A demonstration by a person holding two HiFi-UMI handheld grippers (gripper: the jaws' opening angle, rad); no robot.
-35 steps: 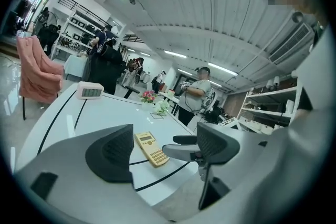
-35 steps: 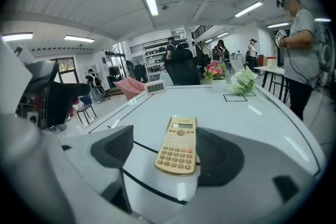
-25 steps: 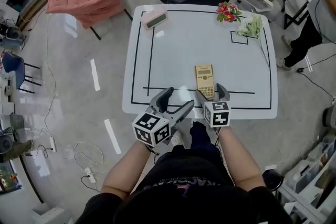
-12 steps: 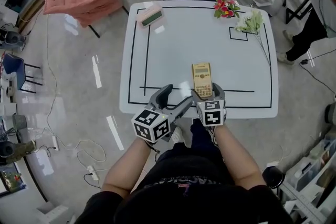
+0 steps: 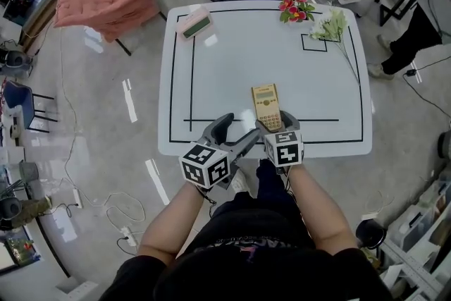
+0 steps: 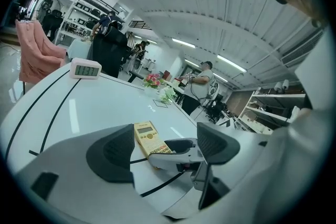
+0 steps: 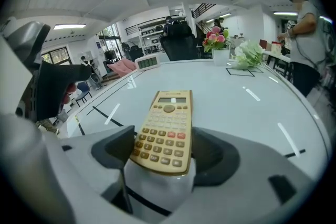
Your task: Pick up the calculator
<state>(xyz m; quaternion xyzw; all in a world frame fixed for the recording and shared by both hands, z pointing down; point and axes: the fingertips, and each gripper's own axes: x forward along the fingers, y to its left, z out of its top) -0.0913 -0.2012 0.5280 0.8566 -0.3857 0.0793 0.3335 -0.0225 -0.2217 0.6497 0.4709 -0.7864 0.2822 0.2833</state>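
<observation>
Right claw [image 7: 163, 152] is narrowed onto the calculator [image 7: 165, 128], one jaw against each long edge of its near end. White desk [image 5: 246, 46] carries it close to the front edge, over the black tape line. Left claw [image 5: 235, 132] hangs just beside the right one at the desk's front edge, spread wide with nothing in it. As for the calculator, it seems to lie flat on the desk, so the grip looks made and the lift remains.

a clock [image 5: 195, 24] and pink flowers [image 5: 296, 8] (far edge) on a table [image 5: 239, 63].
</observation>
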